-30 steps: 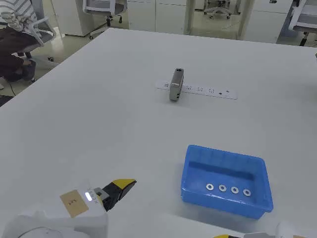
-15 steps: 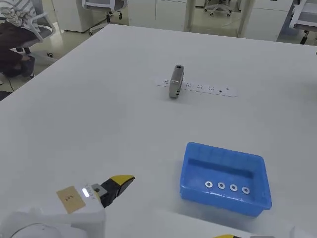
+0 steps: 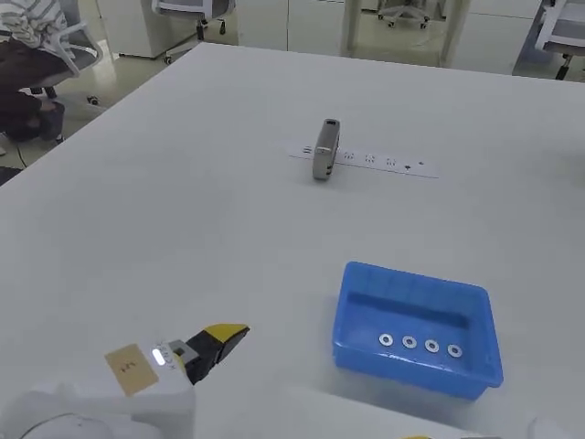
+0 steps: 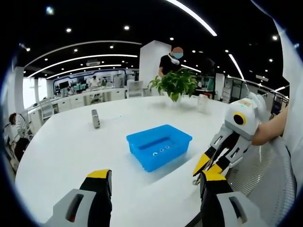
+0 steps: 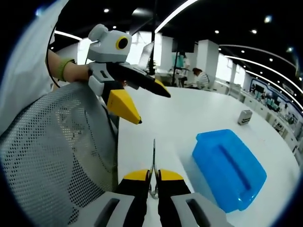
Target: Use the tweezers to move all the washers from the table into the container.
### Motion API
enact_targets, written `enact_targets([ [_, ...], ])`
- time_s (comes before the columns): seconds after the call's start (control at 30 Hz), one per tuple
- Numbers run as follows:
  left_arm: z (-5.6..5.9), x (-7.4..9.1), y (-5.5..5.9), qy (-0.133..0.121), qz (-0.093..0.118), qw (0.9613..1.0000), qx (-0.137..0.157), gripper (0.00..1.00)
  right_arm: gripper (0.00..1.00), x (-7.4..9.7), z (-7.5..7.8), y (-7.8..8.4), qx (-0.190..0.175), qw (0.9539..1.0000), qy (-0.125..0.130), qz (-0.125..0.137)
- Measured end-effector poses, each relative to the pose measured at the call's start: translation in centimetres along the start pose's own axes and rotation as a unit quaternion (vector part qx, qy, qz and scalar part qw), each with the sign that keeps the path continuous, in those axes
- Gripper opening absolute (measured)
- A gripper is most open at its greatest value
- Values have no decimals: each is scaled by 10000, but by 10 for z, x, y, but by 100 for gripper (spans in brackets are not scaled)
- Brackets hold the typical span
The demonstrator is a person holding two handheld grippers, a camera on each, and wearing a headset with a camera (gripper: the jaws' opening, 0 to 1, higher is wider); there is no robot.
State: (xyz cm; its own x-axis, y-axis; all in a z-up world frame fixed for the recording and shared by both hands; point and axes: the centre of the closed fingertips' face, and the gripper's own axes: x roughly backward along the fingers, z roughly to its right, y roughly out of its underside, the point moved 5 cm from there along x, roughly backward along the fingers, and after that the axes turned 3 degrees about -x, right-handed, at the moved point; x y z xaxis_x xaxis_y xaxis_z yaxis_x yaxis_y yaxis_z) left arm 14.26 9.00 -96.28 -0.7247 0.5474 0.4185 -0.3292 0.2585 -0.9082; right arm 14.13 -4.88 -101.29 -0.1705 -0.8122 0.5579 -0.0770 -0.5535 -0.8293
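Little has moved: left claw [image 4: 156, 176] gapes empty, right claw [image 5: 153, 175] pinches half-hidden tweezers [image 5: 154, 158]

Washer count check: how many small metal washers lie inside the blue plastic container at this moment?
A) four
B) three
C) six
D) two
A: the head view shows four small silver metal washers lying in a row on the floor of the blue rectangular plastic container.
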Motion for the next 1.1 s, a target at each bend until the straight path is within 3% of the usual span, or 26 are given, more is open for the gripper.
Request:
enact_targets([
  [0.1, 0, 0, 0, -7, 3, 10000, 13, 77, 3, 5, 1, -10, 0, 9998, 43, 195],
  [0.5, 2, 0, -1, 50, 11, 10000, -4, 77, 3, 15, 11, -35, 114, 9987, 221, 451],
  [1.1, 3, 0, -3, 61, 64, 10000, 16, 77, 3, 7, 60, -58, 164, 9963, 516, 662],
])
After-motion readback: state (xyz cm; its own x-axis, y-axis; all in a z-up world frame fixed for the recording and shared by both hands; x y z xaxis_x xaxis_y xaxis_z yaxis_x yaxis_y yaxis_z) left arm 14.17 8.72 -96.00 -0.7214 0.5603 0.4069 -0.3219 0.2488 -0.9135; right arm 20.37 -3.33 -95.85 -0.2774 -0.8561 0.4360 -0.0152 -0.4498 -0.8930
